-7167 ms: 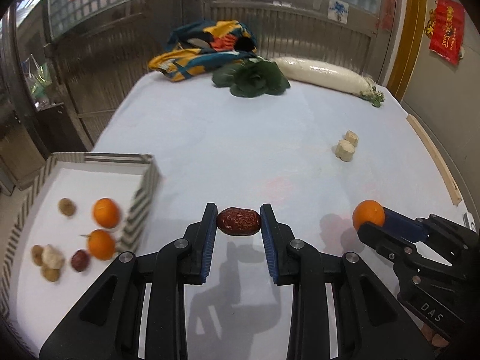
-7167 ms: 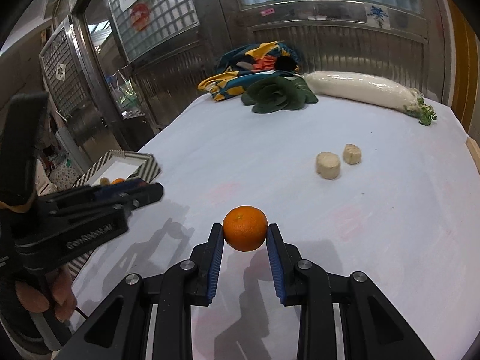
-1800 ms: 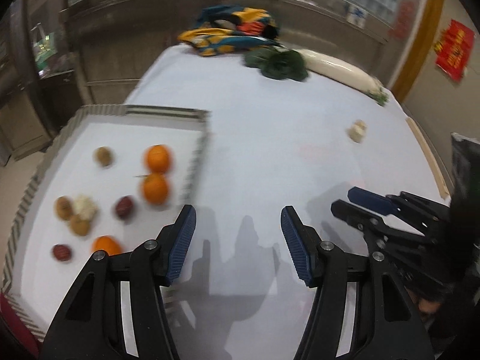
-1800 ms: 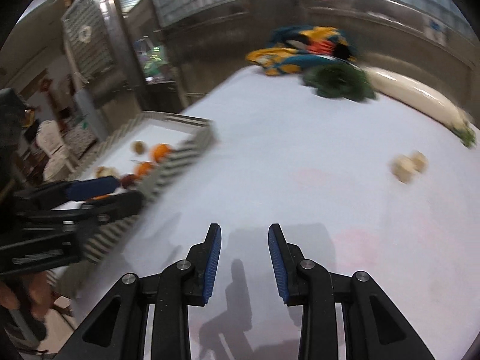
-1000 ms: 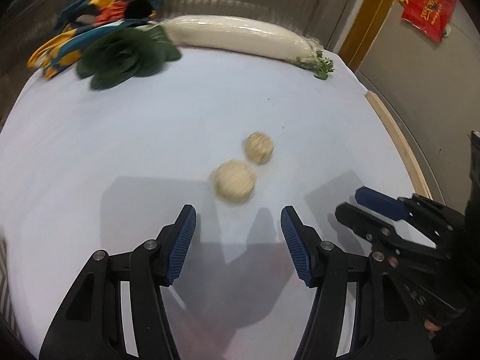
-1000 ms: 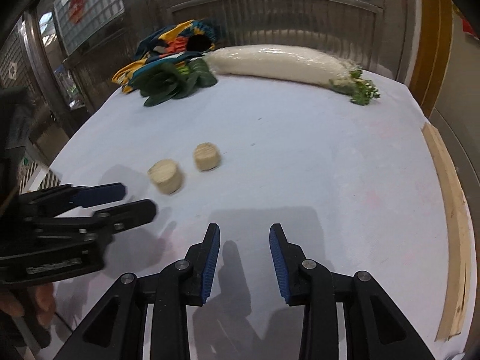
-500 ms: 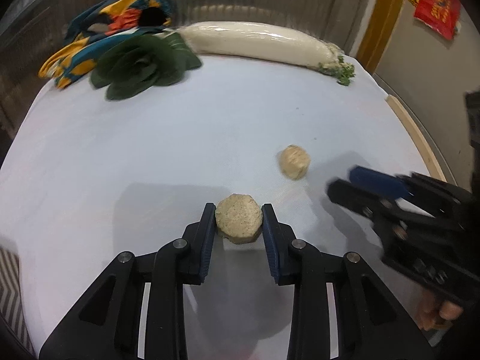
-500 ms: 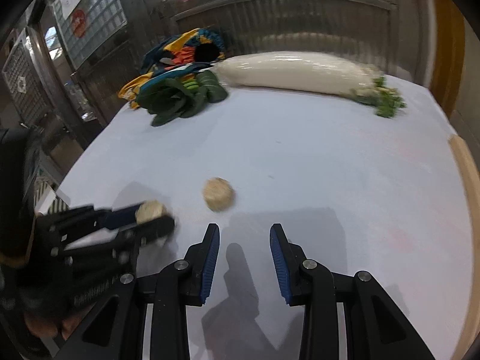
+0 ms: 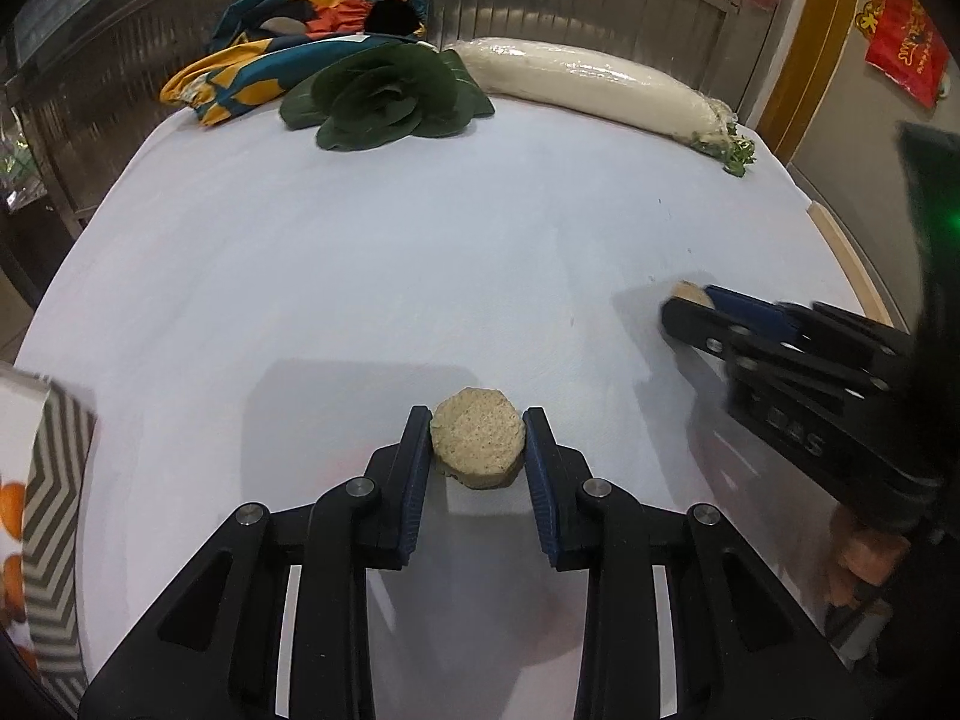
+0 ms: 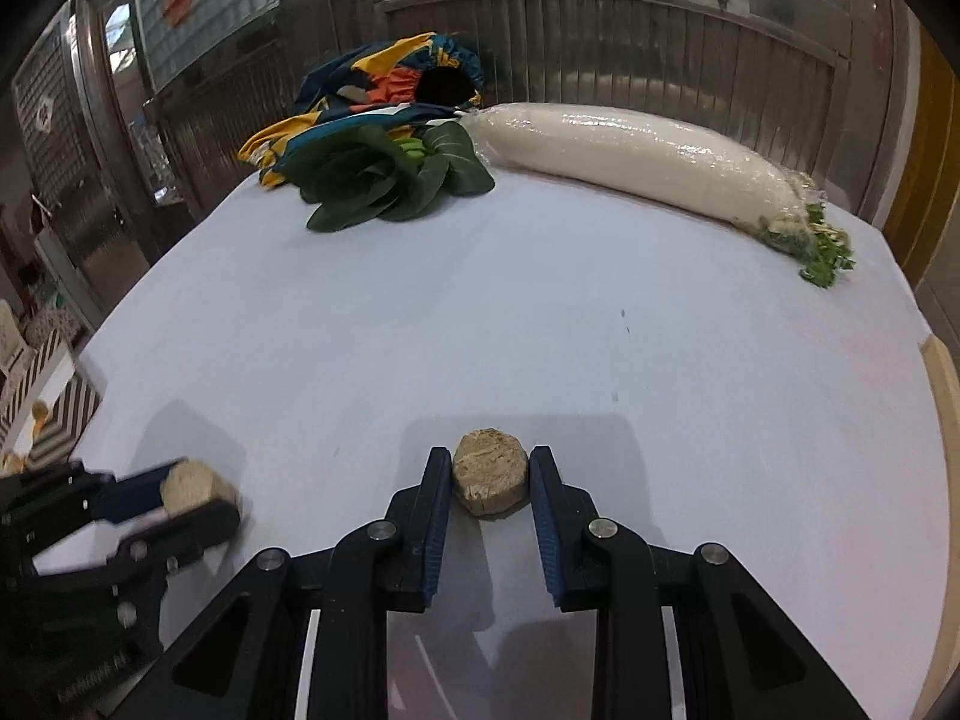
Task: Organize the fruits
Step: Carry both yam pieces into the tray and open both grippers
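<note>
Larger beige chunk [image 9: 478,445] clamped between the narrowed pads of the left hand-held gripper [image 9: 478,441] above the white counter [image 9: 390,252]; smaller beige chunk [image 10: 489,471] between the closing right hand-held gripper [image 10: 489,474] pads, touching them.
</note>
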